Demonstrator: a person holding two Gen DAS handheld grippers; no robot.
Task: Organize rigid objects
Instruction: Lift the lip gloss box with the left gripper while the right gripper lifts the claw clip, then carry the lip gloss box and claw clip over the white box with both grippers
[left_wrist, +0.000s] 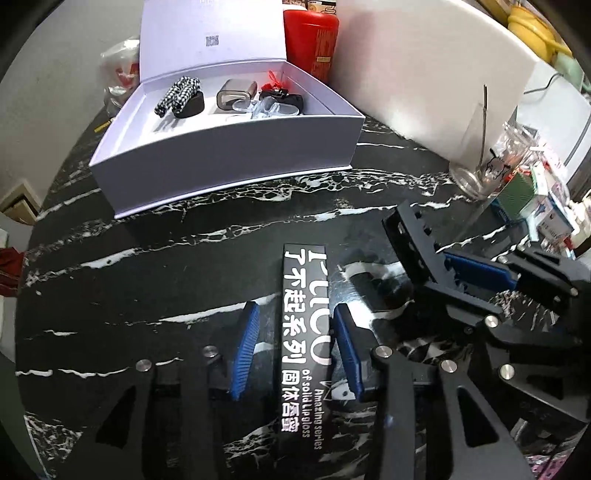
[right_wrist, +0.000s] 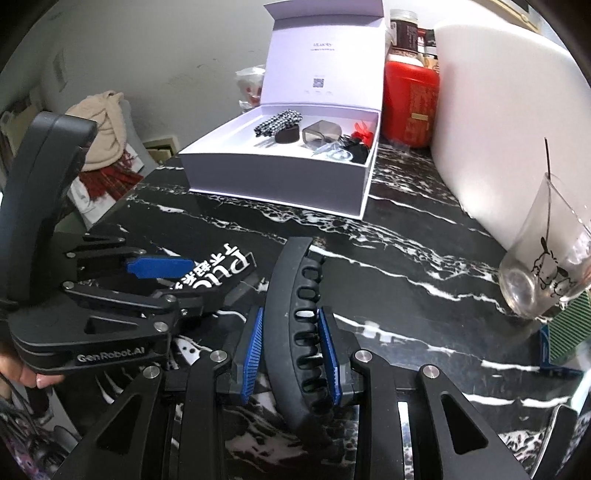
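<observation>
An open white box (left_wrist: 229, 162) stands on the black marbled table (left_wrist: 147, 258), its lid upright at the back. Inside lie a black-and-white checked piece on a dark round base (left_wrist: 183, 98), a grey rectangular case (left_wrist: 234, 96), some clear plastic pieces (left_wrist: 273, 110) and a small black and red item (left_wrist: 279, 90). A clear drinking glass (right_wrist: 543, 266) holding a thin stick stands near the table's right side, beside a white board (left_wrist: 424, 85).

A long black lip-gloss carton (left_wrist: 303, 332) lies flat on the table near its front edge, its long axis running away from the left wrist camera toward the box. The left gripper (left_wrist: 295, 347) straddles it, blue fingers (left_wrist: 245, 350) narrowly apart with a gap on each side, not pressing it. The right gripper (right_wrist: 290, 354) has its fingers (right_wrist: 251, 354) clamped on a curved black hair clip (right_wrist: 303, 325), which runs lengthwise between them, pointing away toward the box.
</observation>
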